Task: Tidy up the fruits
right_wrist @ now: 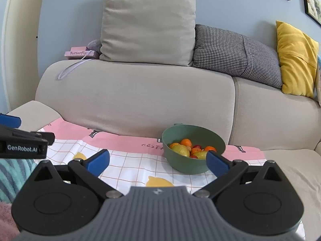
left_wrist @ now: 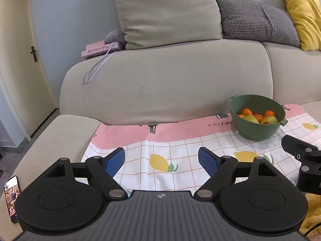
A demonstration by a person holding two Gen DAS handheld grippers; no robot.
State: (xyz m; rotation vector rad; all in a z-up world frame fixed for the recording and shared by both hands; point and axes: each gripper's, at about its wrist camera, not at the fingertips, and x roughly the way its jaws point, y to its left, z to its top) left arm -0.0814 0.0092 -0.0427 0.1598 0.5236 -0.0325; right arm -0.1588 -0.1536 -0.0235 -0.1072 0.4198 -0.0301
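A green bowl stands on a lemon-print checked cloth spread over the sofa seat. Inside it lie several fruits: oranges, yellow-green pears and small red ones. My left gripper hovers open over the cloth, left of the bowl, with nothing between its blue pads. In the right wrist view my right gripper is open wide just in front of the bowl, its right fingertip overlapping the bowl's near rim. Each gripper shows at the edge of the other's view.
The beige sofa back rises right behind the cloth, with beige, houndstooth and yellow cushions on top. A pink "Butterfly" box rests on the sofa's left shoulder. A lit phone lies on the armrest at the left.
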